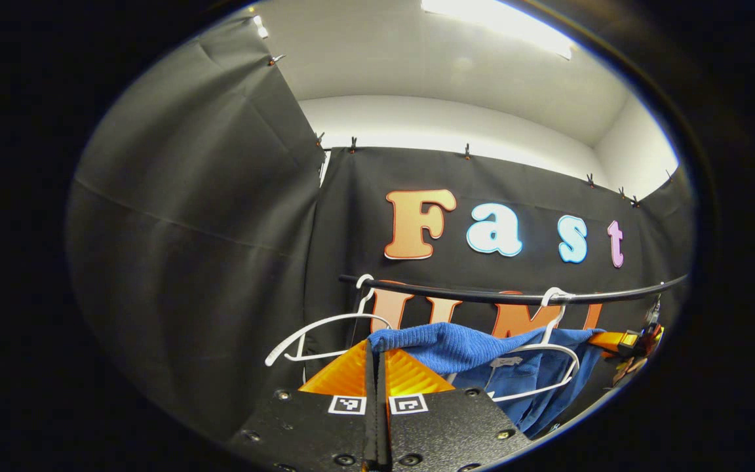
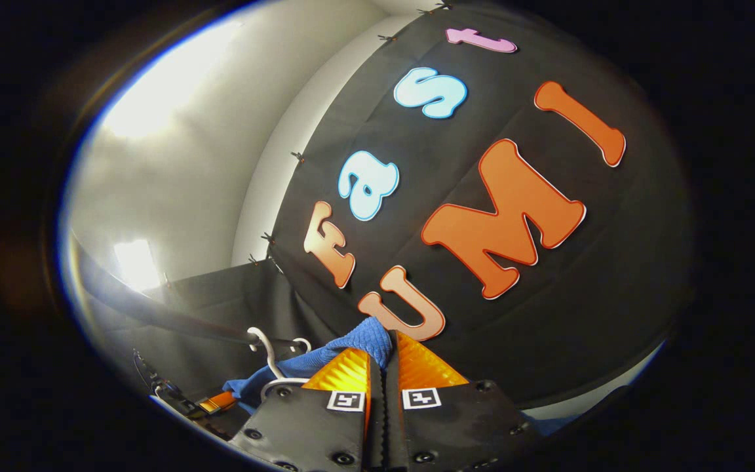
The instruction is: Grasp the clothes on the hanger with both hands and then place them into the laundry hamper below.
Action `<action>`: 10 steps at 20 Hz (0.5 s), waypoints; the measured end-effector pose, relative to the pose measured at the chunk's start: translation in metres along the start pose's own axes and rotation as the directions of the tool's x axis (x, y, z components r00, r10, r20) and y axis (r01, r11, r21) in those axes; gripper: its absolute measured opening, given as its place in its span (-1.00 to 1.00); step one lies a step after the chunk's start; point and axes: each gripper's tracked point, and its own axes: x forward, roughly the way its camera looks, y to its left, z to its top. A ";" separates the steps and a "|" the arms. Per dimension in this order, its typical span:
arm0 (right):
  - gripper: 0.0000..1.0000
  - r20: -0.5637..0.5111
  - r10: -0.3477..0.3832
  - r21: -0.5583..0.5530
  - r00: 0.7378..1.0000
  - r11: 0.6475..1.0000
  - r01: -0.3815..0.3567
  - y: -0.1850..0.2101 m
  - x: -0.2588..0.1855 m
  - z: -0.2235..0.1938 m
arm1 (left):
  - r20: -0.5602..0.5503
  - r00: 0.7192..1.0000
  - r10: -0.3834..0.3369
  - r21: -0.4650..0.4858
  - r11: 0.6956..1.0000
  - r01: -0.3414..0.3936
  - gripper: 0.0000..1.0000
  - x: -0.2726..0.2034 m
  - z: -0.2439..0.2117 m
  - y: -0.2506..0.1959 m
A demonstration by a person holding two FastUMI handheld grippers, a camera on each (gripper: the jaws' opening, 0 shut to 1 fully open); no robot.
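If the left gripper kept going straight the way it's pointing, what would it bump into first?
Most likely nothing new: the left gripper already has its jaws closed on the edge of the blue garment. Pushing on would press into that cloth; behind it hang a white hanger and the rail, though depth is unclear.

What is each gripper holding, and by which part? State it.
Both are shut on the blue sweater: left gripper pinches one top edge, right gripper the other, lifted fabric corner. It still drapes the white hanger.

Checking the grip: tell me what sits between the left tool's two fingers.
In the left gripper view, an edge of the blue knitted garment is pinched between the left tool's closed fingers.
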 end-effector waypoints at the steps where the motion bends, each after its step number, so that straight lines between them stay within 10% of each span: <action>1: -0.85 -0.013 -0.008 0.000 1.000 1.000 0.008 -0.001 0.001 -0.002 | 0.001 1.000 0.004 0.013 1.000 -0.004 -1.00 0.004 -0.001 0.002; 10: -0.84 -0.036 -0.058 0.007 0.998 0.998 0.058 -0.030 0.018 -0.015 | -0.104 0.995 0.002 -0.023 1.000 -0.005 -1.00 0.032 -0.048 0.013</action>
